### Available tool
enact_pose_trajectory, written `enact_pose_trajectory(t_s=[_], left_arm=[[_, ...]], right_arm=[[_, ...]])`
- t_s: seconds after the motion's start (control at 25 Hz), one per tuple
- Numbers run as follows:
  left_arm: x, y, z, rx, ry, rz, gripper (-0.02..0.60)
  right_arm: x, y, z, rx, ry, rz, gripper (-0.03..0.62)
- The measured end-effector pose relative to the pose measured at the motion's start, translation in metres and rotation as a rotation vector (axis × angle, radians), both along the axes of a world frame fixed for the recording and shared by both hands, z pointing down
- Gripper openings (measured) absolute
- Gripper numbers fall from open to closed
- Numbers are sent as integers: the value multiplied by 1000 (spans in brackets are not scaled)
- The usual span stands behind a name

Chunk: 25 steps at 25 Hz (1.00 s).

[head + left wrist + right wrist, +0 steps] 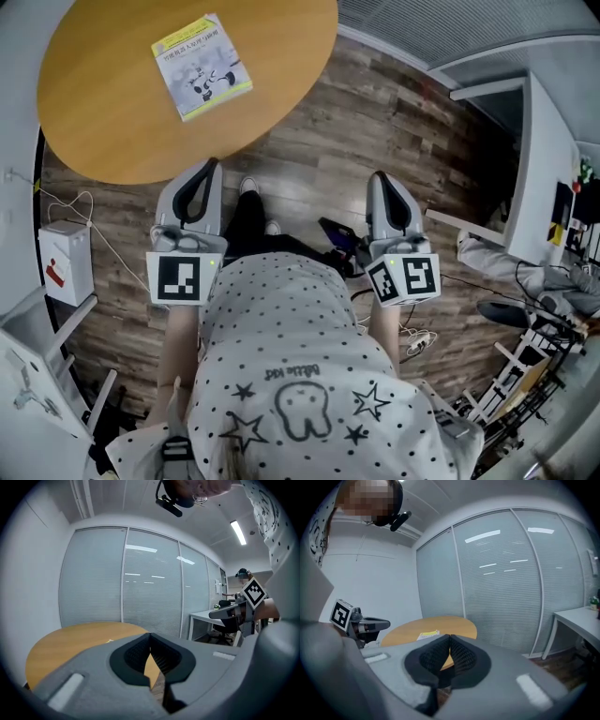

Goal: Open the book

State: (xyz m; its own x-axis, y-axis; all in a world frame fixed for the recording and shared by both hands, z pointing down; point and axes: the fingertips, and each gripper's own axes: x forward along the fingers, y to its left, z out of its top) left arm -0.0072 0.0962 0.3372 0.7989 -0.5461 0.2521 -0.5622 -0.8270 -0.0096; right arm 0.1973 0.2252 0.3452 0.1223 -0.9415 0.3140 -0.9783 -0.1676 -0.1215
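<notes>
Shut book (201, 67) back from near rim of round table (103, 131), left gripper (208, 169), right gripper (378, 178) both together, empty, over floor (309, 141)

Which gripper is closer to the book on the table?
Left. The left gripper is at the table's near edge, in line with the book; the right gripper is farther off to the side, over the floor.

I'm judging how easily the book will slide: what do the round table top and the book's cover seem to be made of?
Table top: probably wood veneer or laminate, smooth, low sheen; even orange-brown colour with faint grain.
Book cover: printed paper or thin card, possibly slightly glossy; yellow-and-white print with an illustration, lying flat.
</notes>
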Motion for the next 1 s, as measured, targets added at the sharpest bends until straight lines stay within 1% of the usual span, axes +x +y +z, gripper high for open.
enact_pose_trajectory(t_s=[0.12,0.32,0.4,0.56,0.76,1.0], left_arm=[[-4,-26,4,-3,-22,-18,11],[-11,-56,7,26,-46,-8,11],[-16,-65,9,20,-37,-12,11],[-29,-77,10,-5,2,-46,11],[-50,-82,17,-22,5,-106,12],[-72,-86,11,-8,22,-174,12]], right_arm=[[0,-22,0,-6,7,5,5],[-6,-53,-1,6,18,4,5],[-10,-65,-1,6,21,-6,5],[-23,-82,-5,17,25,-42,5],[-31,-93,-4,13,27,-70,5],[-41,-106,-3,9,22,-117,5]])
